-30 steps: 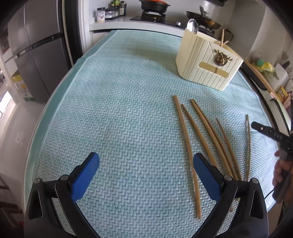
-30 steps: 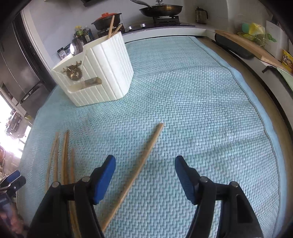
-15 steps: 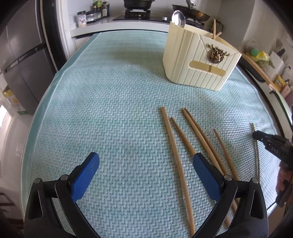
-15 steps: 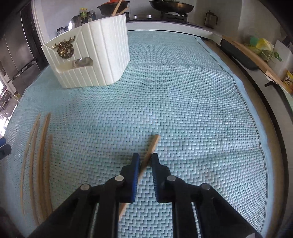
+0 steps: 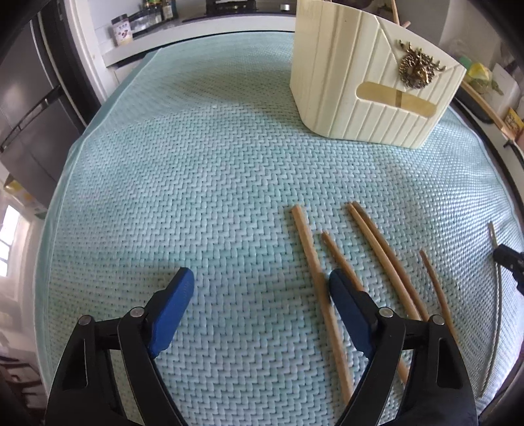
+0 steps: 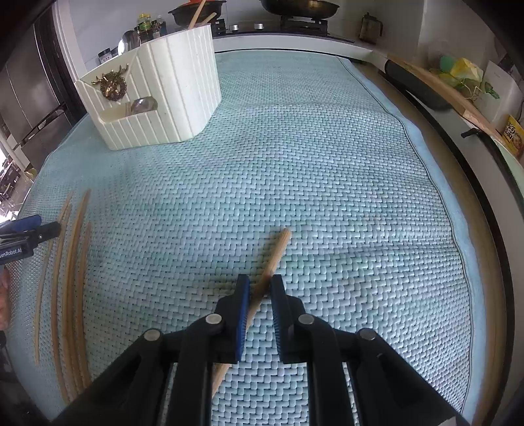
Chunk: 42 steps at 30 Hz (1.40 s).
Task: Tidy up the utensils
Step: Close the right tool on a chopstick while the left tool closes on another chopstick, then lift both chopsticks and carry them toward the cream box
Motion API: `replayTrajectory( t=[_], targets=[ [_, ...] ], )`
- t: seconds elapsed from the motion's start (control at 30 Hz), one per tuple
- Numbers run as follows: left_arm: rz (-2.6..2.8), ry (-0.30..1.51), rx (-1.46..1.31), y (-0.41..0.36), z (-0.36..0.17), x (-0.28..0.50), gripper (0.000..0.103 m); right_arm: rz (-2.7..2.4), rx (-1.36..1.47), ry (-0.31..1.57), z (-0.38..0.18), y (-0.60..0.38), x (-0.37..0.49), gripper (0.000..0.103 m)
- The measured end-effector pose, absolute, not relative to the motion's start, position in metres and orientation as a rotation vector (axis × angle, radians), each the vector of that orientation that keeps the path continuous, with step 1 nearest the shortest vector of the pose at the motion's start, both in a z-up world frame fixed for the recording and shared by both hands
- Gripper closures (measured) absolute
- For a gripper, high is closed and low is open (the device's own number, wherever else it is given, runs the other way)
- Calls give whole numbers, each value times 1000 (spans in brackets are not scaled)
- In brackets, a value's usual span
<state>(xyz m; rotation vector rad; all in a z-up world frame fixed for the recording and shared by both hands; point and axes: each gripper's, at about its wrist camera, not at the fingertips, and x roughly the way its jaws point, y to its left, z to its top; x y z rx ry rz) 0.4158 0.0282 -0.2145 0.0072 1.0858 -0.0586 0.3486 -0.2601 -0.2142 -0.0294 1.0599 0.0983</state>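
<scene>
A cream ribbed utensil holder stands at the back of the teal woven mat, with a spoon and chopsticks in it. Several wooden chopsticks lie side by side on the mat. My left gripper hangs low over them, its jaws closing. The leftmost chopstick lies just inside its right finger, and the pads do not press on it. My right gripper is shut on a single chopstick that lies apart from the rest, its free end pointing away to the upper right.
A dark fridge stands left of the mat. Behind it are spice jars and a stove with pans. A wooden board and packets lie along the counter on the right. The mat's edge runs near that counter.
My left gripper has moved over the row of chopsticks and its jaws have narrowed. My right gripper has shut on the lone chopstick and shifted slightly.
</scene>
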Motion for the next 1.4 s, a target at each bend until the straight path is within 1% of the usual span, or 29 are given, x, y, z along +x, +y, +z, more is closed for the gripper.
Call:
replayTrajectory(
  t=[0.03,0.07,0.13,0.23,0.33,0.37,0.4,0.43,0.5,0.53,0.63,0.73,0.87,1.1,1.2,1.4],
  targets=[
    [-61,1090,3,29,-213,420,25,106,-22,1062,-214,-261,353,89],
    [-68,1096,0,30,-213,423,30,112,-16,1068,-213,-263,359,89],
    [-91,1109,-1,27,-213,428,33,122,-13,1075,-212,-268,374,89],
    [-112,1127,37,18,-213,435,42,136,1,1093,-211,-275,391,89],
    [-150,1135,74,6,-211,438,56,151,4,1113,-211,-274,400,89],
    [-163,1135,82,2,-210,439,69,155,3,1119,-212,-275,407,89],
    [-175,1136,92,-2,-209,439,84,153,-6,1123,-212,-274,411,90],
    [-192,1140,92,-4,-209,440,93,156,-11,1125,-213,-273,414,91],
    [-210,1144,74,-6,-209,441,98,162,5,1120,-213,-272,419,95],
    [-217,1142,66,-5,-209,442,98,164,12,1118,-213,-272,422,96],
    [-228,1120,23,5,-203,444,99,177,77,1111,-212,-280,428,96],
    [-230,1066,-26,16,-182,438,99,199,146,1081,-200,-291,428,96],
    [-238,975,-69,26,-140,417,99,232,210,992,-164,-305,416,96],
    [-256,795,-92,41,-64,374,99,295,219,820,-85,-296,374,97],
    [-264,729,-104,46,-41,356,99,319,212,751,-58,-290,354,97],
    [-268,639,-141,52,-17,331,99,335,146,621,-23,-267,311,97]
  ],
)
